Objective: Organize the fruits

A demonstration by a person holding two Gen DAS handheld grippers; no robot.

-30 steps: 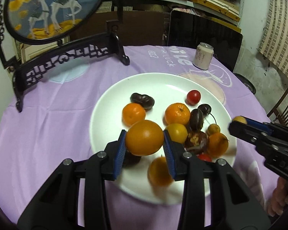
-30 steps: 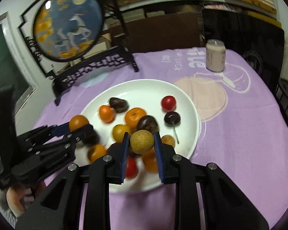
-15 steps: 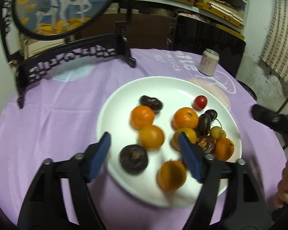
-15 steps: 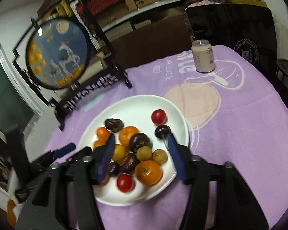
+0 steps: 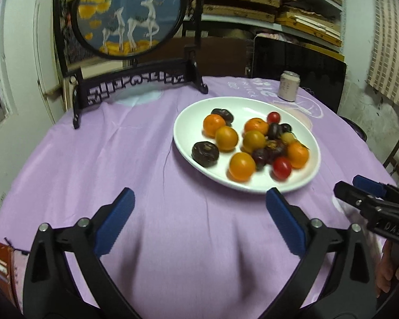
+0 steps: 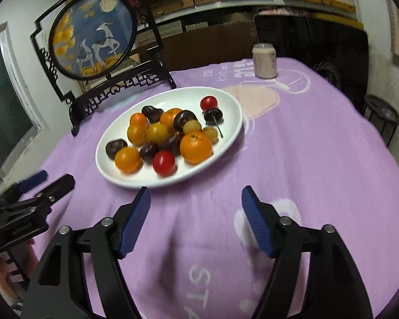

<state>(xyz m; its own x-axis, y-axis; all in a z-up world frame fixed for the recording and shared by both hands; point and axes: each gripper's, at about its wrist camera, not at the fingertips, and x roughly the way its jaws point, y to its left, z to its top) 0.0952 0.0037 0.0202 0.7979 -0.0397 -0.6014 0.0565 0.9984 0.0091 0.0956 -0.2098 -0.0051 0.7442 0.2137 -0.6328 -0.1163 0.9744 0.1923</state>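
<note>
A white plate (image 5: pixel 252 107) (image 6: pixel 226 138) on the purple tablecloth holds several fruits: oranges (image 5: pixel 226 138) (image 6: pixel 195 143), red cherry tomatoes (image 5: pixel 282 168) (image 6: pixel 164 162), dark plums (image 5: pixel 205 153) and small yellow-brown fruits (image 6: pixel 192 126). My left gripper (image 5: pixel 199 207) is wide open and empty, over the cloth in front of the plate. My right gripper (image 6: pixel 195 202) is wide open and empty, also in front of the plate. Each gripper shows at the edge of the other's view, the right one (image 5: pixel 369 199) and the left one (image 6: pixel 45 183).
A round painted screen on a black carved stand (image 5: pixel 135 82) (image 6: pixel 114 90) stands behind the plate at the left. A pale drink can (image 5: pixel 288 89) (image 6: pixel 265 60) stands at the far right of the table. Shelves and dark chairs lie beyond the table.
Both grippers let go of their fruit onto the plate, the left an orange, the right a small yellow-brown fruit. Both opened wide and drew back from the plate.
</note>
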